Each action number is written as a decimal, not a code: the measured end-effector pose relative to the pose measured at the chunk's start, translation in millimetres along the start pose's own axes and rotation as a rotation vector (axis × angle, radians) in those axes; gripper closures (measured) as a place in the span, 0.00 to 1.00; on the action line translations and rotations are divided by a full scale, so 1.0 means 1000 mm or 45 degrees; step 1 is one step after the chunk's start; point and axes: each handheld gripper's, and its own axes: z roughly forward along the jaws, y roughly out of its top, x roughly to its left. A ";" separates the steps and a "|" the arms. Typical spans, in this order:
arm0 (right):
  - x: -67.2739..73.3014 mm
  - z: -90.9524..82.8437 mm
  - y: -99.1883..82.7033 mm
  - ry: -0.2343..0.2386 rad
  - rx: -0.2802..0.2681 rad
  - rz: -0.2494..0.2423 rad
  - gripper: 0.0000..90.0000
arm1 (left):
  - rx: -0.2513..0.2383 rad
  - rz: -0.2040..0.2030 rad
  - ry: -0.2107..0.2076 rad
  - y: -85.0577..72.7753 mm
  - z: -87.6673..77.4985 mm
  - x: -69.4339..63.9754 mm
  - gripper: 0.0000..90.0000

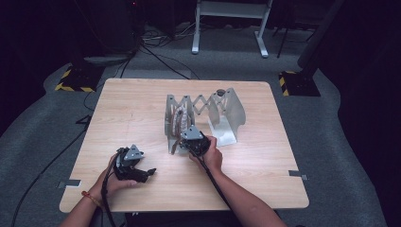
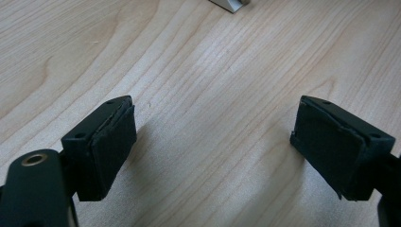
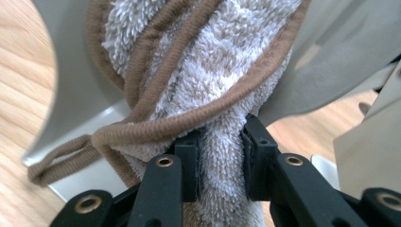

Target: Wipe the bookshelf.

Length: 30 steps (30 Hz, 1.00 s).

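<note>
**Towel pinched at the rack**

Towel (image 3: 208,66), a beige terry cloth with brown piping, sits in the left-hand slot of the grey accordion rack (image 1: 201,111) near the middle of the tabletop (image 1: 127,109). Your right gripper (image 1: 193,142) is clamped on a fold of it: in the right gripper view both pads press the pile from either side, jaws narrowed around the cloth. From above, your hand and the gripper's grey plate cover the pinch point, so only a strip of the towel shows between the rack's panels. How deep the cloth goes into the slot is hidden by those panels, and a loop of piping (image 3: 61,158) trails out past the rack's base at the lower left of the right gripper view.

Your left gripper (image 1: 135,170) rests near the front-left part of the tabletop, well apart from the rack. Its pads (image 2: 111,142) stand wide with bare wood between them, holding nothing. A pale corner of the rack's base (image 2: 230,4) is cut off at the top edge of the left gripper view.
</note>
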 end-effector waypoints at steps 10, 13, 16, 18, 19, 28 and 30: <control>-0.014 -0.033 0.050 -0.071 -0.192 0.008 0.80 | 0.000 0.001 0.000 0.000 0.000 0.000 0.16; -0.012 -0.031 0.054 -0.077 -0.189 -0.007 0.80 | 0.001 0.000 -0.001 0.000 0.000 0.000 0.16; -0.005 -0.017 0.046 -0.053 -0.124 -0.021 0.80 | 0.001 0.000 -0.003 0.000 0.000 0.000 0.16; -0.001 -0.008 0.039 -0.036 -0.081 -0.018 0.80 | -0.002 -0.008 -0.006 0.000 0.000 -0.001 0.16; 0.000 -0.004 0.035 -0.027 -0.062 -0.016 0.80 | -0.001 -0.005 -0.005 0.000 0.000 0.000 0.16; 0.010 0.021 0.009 0.076 0.060 0.042 0.80 | 0.000 0.000 -0.002 0.000 0.000 0.000 0.16; 0.012 0.021 0.011 0.093 0.055 0.037 0.80 | 0.000 0.000 -0.003 0.000 0.000 0.000 0.16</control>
